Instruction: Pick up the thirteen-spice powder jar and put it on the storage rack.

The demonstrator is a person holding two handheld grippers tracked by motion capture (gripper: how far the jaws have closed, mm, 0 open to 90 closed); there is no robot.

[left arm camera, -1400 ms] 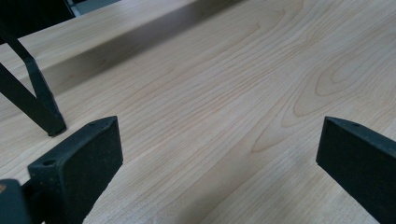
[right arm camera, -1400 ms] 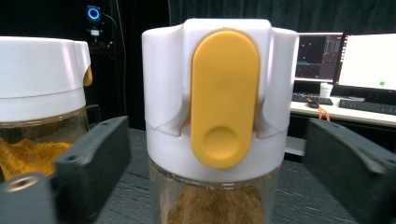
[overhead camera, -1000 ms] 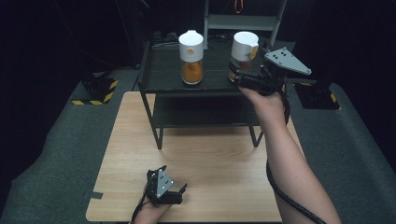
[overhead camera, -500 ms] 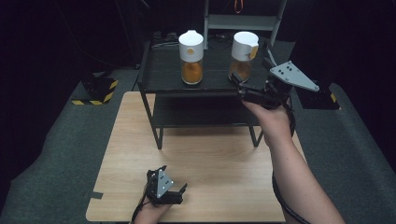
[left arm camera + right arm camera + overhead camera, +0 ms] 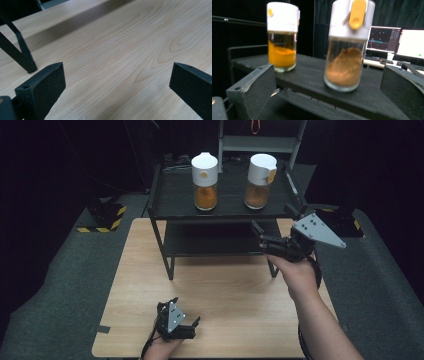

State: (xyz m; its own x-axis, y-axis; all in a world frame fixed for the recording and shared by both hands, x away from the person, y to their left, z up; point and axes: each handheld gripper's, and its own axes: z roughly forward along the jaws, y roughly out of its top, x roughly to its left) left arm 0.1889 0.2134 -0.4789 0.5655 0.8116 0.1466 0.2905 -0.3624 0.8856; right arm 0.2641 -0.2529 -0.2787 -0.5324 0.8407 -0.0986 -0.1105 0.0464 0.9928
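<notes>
Two white-capped glass jars stand on the top shelf of a black rack. The left jar holds orange powder, the right jar brown powder. My right gripper is open, held at the rack's front right, a short way from the brown jar and not touching it. In the right gripper view the brown jar stands ahead between the spread jaws, with the orange jar farther left. My left gripper is open, low over the wooden table near its front edge, with nothing between its jaws.
The rack has a lower shelf and thin black legs standing on the table. Lit monitors sit behind the rack. Grey floor surrounds the table, with a yellow-and-black striped block to the left.
My right gripper has drawn back and down from the brown jar toward the person. The jar stays on the shelf. The left gripper has not moved.
</notes>
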